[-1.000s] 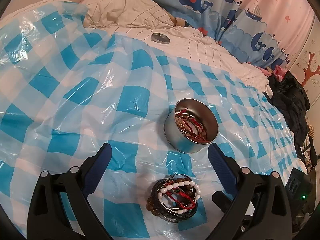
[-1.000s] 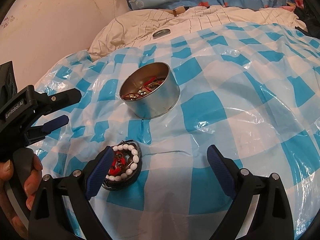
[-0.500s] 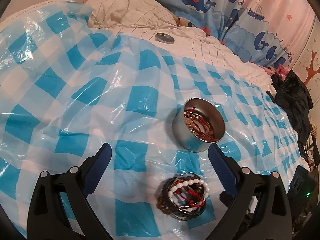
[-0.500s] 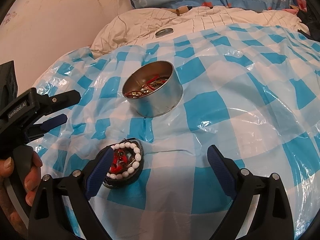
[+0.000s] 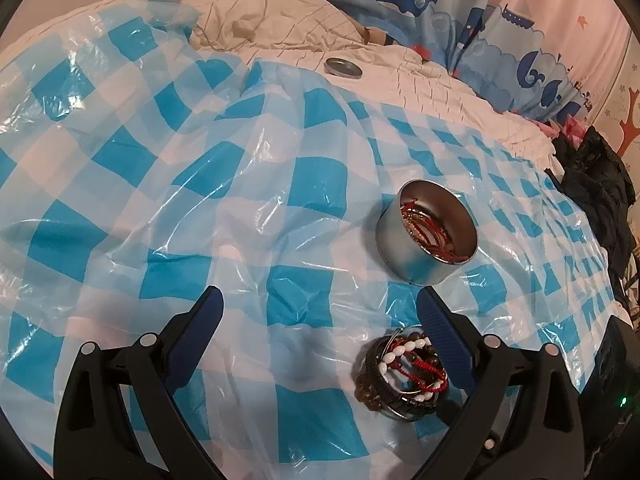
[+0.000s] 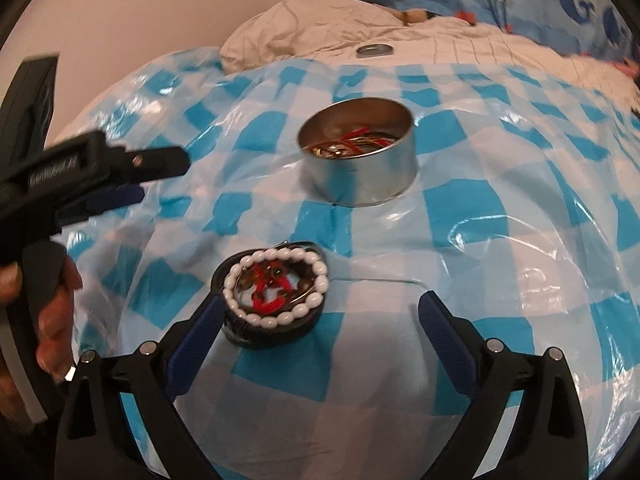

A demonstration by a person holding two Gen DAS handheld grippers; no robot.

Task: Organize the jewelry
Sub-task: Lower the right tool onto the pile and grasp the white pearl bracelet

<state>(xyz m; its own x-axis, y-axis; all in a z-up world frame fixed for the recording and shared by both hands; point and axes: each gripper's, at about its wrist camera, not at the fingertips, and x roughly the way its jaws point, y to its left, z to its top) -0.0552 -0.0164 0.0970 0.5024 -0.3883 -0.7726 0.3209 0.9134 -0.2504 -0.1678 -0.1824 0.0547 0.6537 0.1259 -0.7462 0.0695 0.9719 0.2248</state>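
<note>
Bracelets [image 6: 276,294] heaped beside right tongs [image 6: 320,314] — spread wide, empty.

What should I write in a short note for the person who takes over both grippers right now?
Left gripper: open, empty, beside the bracelet pile.
Right gripper: open, empty, its left finger next to the bracelet pile.
The open metal tin on the checked plastic sheet already holds some red and gold pieces.
The lid lies far back on the white bedding.
Left to do: move the pile into the tin, probably then fit the lid.
</note>
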